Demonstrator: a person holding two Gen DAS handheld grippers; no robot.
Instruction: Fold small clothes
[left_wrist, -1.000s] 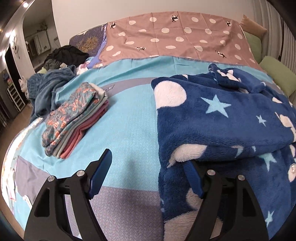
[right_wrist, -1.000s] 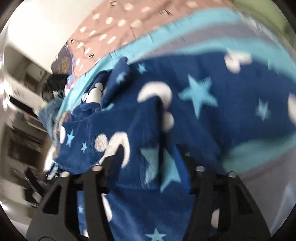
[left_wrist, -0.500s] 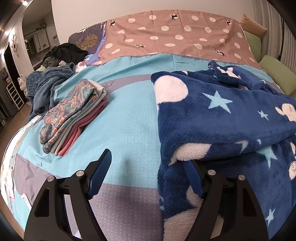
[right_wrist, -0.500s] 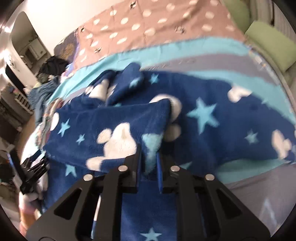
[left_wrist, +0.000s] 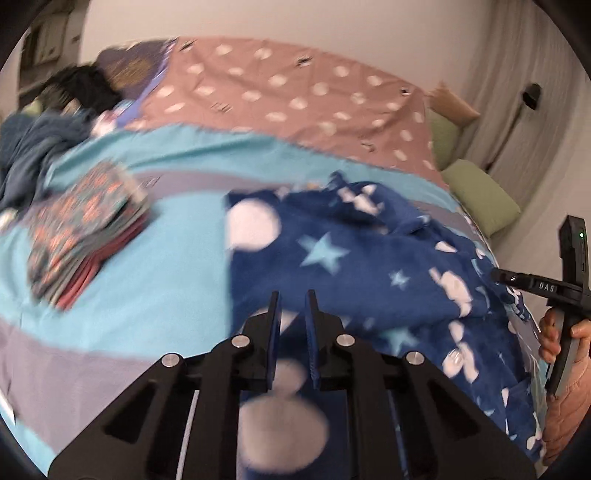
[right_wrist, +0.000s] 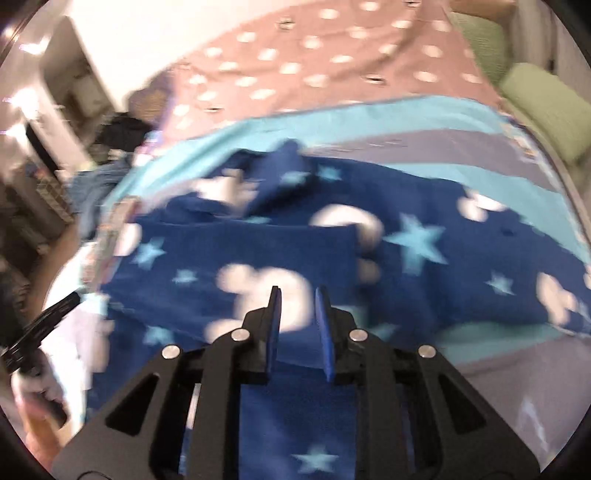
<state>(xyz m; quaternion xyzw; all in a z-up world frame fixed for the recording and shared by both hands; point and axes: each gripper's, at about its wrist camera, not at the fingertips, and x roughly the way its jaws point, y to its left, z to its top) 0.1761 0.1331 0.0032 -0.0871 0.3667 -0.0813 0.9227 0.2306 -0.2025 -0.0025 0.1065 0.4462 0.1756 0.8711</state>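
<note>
Fleece, dark blue with stars and white mouse-head shapes, fills the narrow gap between the fingers of my left gripper (left_wrist: 292, 314). Half a second ago these fingers stood wide apart, one tucked under a fold. Now they are drawn close, and I judge them to be pinching the near edge of the blue fleece garment (left_wrist: 351, 266). The fingers of my right gripper (right_wrist: 297, 314) were clamped on a fold and now stand slightly further apart. Blur prevents me from telling whether they hold cloth or have let go.

The garment lies partly doubled over on the bed (left_wrist: 177, 280), its upper layer folded towards my left. To the garment's left, well apart, sits a pile of folded clothes (left_wrist: 85, 229). Both views are smeared by motion. I take this as the hold passing to the left side, ready for the next fold.
</note>
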